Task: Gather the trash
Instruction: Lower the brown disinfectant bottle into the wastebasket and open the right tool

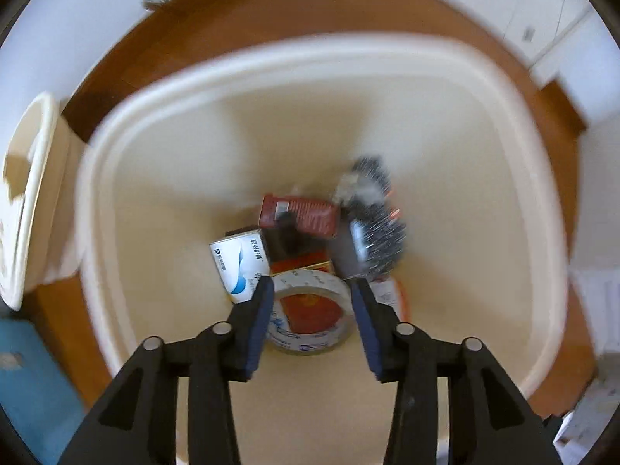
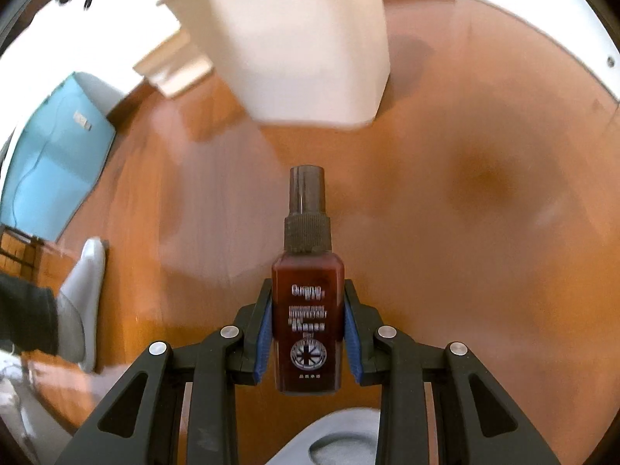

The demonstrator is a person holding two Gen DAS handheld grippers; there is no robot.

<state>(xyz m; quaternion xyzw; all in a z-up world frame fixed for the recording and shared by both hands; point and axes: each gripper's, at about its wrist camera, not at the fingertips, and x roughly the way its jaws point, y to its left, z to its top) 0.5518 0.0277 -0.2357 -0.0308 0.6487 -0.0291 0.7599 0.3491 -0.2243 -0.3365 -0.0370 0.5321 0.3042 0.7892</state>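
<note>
My left gripper (image 1: 312,285) is open and empty, pointing down into a cream trash bin (image 1: 325,58). At the bin's bottom lie a roll of tape (image 1: 310,310), a white and blue box (image 1: 240,267), a red-brown tube (image 1: 300,215) and a blurred dark bristly item (image 1: 378,224). My right gripper (image 2: 308,290) is shut on a dark red spray bottle (image 2: 308,310) with a black cap, held upright above the wooden floor. The bin also shows in the right wrist view (image 2: 302,38), ahead and apart from the bottle.
The bin's cream lid (image 1: 27,201) lies to its left on the wooden floor (image 2: 484,232). A light blue box (image 2: 58,147) stands at left. A grey slipper (image 2: 83,298) and another slipper (image 2: 337,441) are on the floor. White wall runs behind.
</note>
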